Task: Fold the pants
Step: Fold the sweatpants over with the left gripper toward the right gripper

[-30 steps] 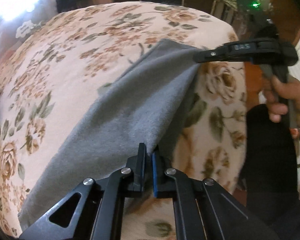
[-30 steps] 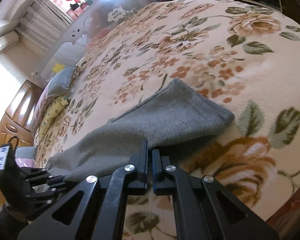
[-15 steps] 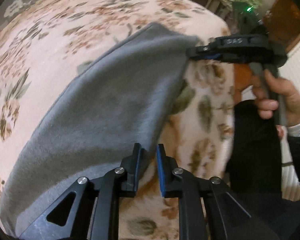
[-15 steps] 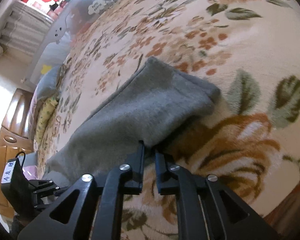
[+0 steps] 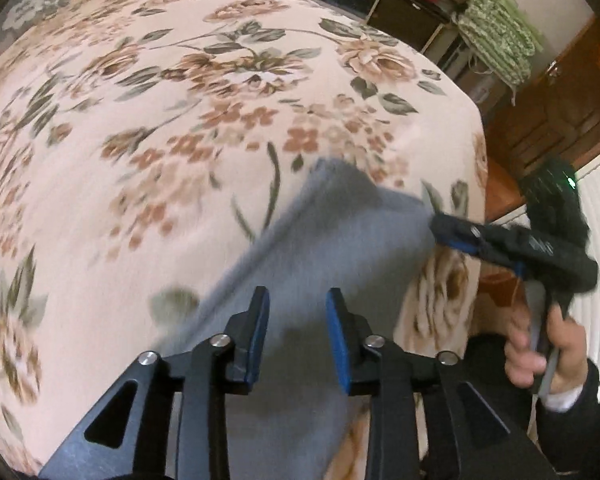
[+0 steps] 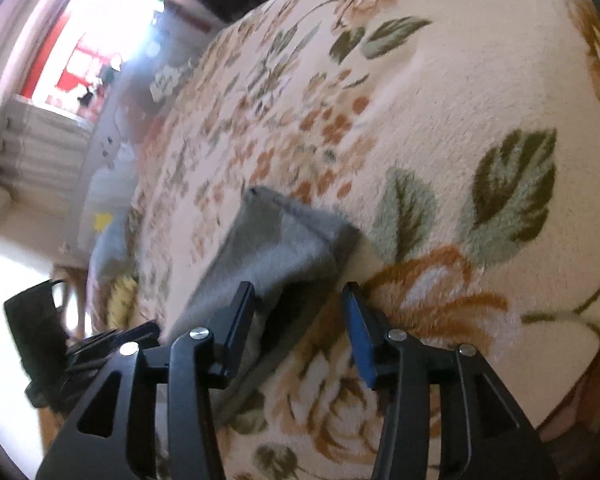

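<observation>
Grey pants (image 5: 324,256) on floral bed (image 5: 148,152) — my left tongs (image 5: 298,334) and right tongs (image 6: 300,328) just released; retreat without snagging, then smooth the fold.

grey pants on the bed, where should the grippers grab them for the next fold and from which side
Probably the short doubled end of the grey pants, coming in low from the near bed edge. That end lies flat on the floral blanket with its layers stacked, so one finger could slide under the corner. The left gripper and right gripper have just been opening; cloth lies between the fingers, unpinched.
</observation>
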Demonstrator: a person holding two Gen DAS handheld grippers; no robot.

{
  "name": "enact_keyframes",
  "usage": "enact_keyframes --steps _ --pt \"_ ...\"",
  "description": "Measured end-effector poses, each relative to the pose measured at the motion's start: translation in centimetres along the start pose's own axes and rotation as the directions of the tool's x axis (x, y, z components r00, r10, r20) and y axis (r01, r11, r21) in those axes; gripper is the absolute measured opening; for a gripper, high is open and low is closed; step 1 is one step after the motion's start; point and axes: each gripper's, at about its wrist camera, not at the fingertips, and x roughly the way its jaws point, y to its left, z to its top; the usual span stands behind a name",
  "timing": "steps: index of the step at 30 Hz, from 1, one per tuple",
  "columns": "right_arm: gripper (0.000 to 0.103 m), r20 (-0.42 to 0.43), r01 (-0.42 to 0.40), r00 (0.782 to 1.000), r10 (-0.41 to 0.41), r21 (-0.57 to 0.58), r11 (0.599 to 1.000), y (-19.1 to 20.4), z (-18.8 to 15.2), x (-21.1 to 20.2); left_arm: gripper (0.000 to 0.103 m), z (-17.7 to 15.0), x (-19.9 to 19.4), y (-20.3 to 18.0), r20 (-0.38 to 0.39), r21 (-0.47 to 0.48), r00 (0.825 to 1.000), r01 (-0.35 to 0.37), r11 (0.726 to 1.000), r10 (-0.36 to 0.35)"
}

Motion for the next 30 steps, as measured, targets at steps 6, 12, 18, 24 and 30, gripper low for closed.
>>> enact_keyframes --steps 6,12,18,24,30 --pt "0.061 -0.002 0.053 0.999 -0.053 0.015 0.998 -0.1 0.2 0.7 0.042 3.9 5.7 -0.9 -0.105 0.066 0.994 -0.029 0.997 0.036" --pt "0.061 0.024 0.099 0.995 -0.099 0.002 0.995 0.3 0.2 1.2 0.047 5.3 8.4 -2.2 -0.114 0.131 0.991 -0.053 0.99 0.068" --pt "0.017 0.033 -0.011 0.999 0.011 0.002 1.0 -0.2 0.7 2.2 0.012 6.9 9.5 -2.8 -0.116 0.13 0.992 -0.032 0.991 0.047" --pt "0.014 0.132 -0.044 0.99 0.043 0.002 0.999 -0.6 2.8 1.0 0.007 10.9 9.7 -3.6 -0.06 0.119 0.995 -0.077 0.99 0.084" --pt "0.014 0.116 -0.08 0.99 0.076 0.03 0.996 -1.6 2.3 1.0 0.007 9.8 8.9 -3.5 -0.038 0.115 0.998 -0.054 0.992 0.059"
